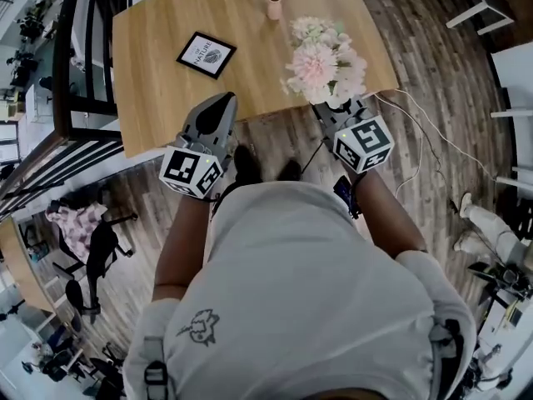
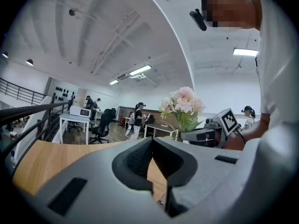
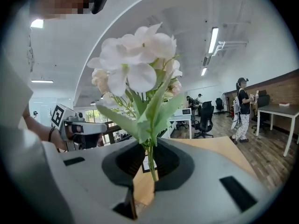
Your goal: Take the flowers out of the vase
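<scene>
Beside table [image 1: 158,65] edge, right gripper [image 3: 148,169] gripping flowers [image 3: 138,64]

- The surface [image 1: 166,48] fills the upper middle of the head view, with the floor [image 1: 416,23] around it.
- A frame [image 1: 206,54] lies on the surface, left of centre.
- The vase [image 1: 274,7] stands on the surface near the top edge, right of the frame.
- The flowers [image 1: 325,65] are at upper right over the near edge, well apart from the vase, with their stems between the right gripper's [image 3: 149,164] jaws.
- The left gripper [image 1: 223,98] is at the near edge, left of the flowers and below the frame.

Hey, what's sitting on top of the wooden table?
A framed picture and a small pink vase. The flowers, in the right gripper, hide part of the table's near edge.
</scene>
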